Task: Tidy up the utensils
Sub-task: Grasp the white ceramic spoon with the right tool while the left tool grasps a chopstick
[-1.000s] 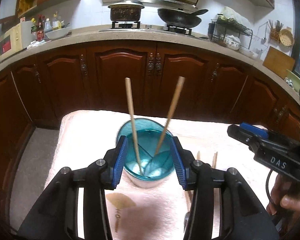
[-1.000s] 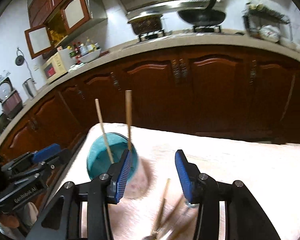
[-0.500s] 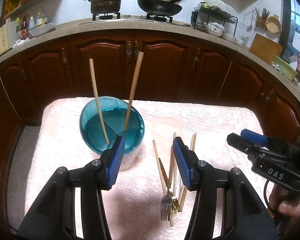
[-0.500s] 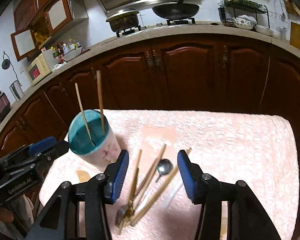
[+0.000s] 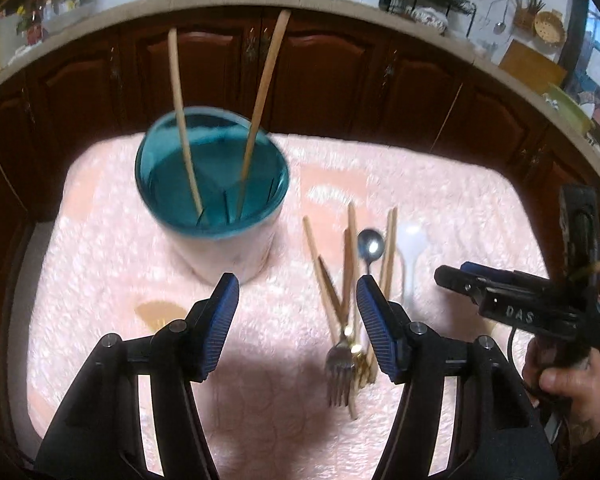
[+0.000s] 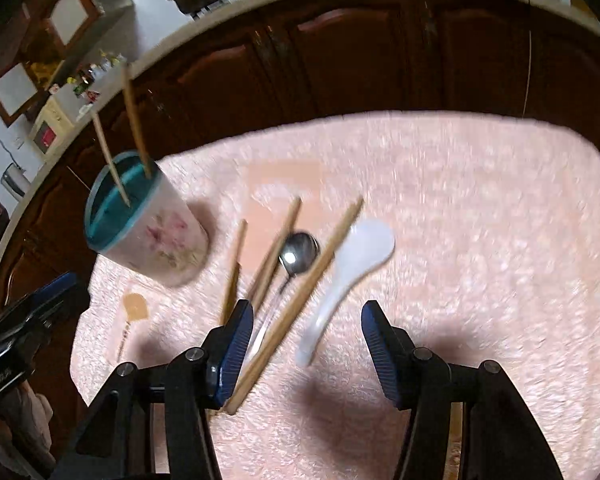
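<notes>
Both grippers tilt steeply down over the pink cloth (image 5: 100, 280). Left gripper (image 5: 297, 326) sits at bottom centre of its view, jaws opening, wide apart, nothing between the pads; its right pad overlaps the utensil pile in the picture, touch unclear. Right gripper (image 6: 307, 344) sits at bottom centre of its view, jaws opening, about half spread, gripping nothing; the white spoon (image 6: 352, 268) handle lies in the gap, and the left pad sits over a loose chopstick (image 6: 300, 300). A hand (image 5: 564, 380) holds the right gripper at the lower right of the left view. Versus a second ago both cameras are lower and closer to the cloth; the left view has swung from the cup to the pile, and both jaw gaps are wider. Cup (image 5: 216, 208), teal inside, floral white outside, stands upper left of the cloth with two chopsticks (image 5: 260, 112) upright in it. The pile lies right of the cup: several wooden chopsticks, a metal spoon (image 5: 370, 246), a fork (image 5: 338, 368) with tines toward the camera, and the white spoon rightmost. Both views are motion-blurred.
</notes>
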`<act>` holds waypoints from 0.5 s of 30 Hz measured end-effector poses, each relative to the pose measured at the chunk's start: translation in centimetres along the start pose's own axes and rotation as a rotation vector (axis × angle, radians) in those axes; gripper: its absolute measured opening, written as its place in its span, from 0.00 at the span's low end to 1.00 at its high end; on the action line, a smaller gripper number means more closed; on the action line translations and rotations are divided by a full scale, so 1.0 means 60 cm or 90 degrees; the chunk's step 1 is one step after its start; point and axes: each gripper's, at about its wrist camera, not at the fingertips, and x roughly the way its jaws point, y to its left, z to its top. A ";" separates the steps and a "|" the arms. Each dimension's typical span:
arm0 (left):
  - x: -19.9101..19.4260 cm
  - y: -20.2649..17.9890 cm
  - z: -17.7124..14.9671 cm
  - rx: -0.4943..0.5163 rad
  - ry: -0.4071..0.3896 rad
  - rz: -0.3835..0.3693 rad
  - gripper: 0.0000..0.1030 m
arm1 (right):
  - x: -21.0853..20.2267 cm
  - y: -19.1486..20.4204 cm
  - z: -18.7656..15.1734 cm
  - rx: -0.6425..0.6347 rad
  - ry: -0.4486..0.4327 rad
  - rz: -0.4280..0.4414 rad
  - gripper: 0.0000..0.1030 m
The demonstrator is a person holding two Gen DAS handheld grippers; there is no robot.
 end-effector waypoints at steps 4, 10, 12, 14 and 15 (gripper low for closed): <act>0.017 0.004 -0.008 -0.005 0.019 0.001 0.59 | 0.043 -0.020 -0.002 0.015 0.033 -0.016 0.49; 0.030 0.005 -0.013 -0.001 0.029 0.006 0.59 | 0.085 -0.011 0.004 0.028 0.063 -0.012 0.49; 0.037 0.007 -0.015 -0.001 0.036 0.009 0.59 | 0.095 0.003 0.007 0.017 0.066 -0.014 0.49; 0.043 0.010 -0.018 0.000 0.043 0.015 0.59 | 0.105 0.025 0.013 -0.005 0.065 -0.023 0.49; 0.047 0.012 -0.020 0.000 0.047 0.017 0.59 | 0.109 0.034 0.016 -0.014 0.064 -0.021 0.49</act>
